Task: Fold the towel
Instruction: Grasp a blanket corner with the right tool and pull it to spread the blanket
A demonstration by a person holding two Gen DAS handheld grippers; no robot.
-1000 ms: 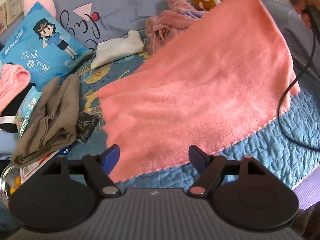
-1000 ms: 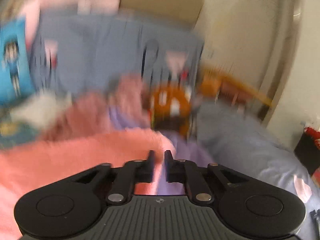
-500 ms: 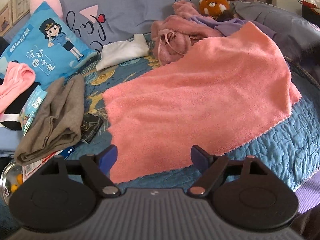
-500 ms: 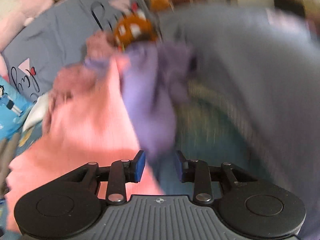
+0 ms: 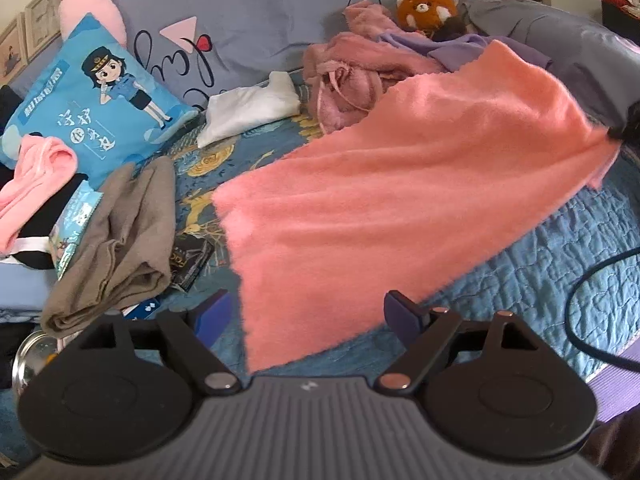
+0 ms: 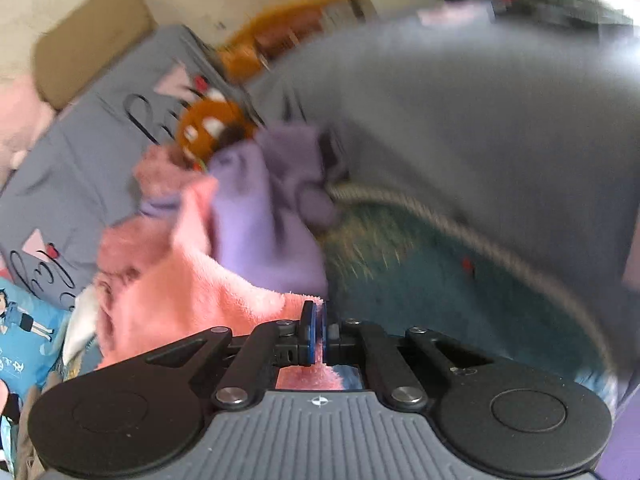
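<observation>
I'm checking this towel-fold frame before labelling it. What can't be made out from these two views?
- Right wrist view: motion blur smears the bed beyond the right tongs; how much pink towel sits between the nearly closed fingers is unclear.
- Left wrist view: the towel's far right corner ends at a dark shape at the frame edge; what holds it is cut off.
- Left wrist view: the towel's near corner disappears behind the body of the open left tongs.

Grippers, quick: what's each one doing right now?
Left gripper: open, empty, over the salmon-pink terry towel.
Right gripper: shut on the towel's edge.
</observation>
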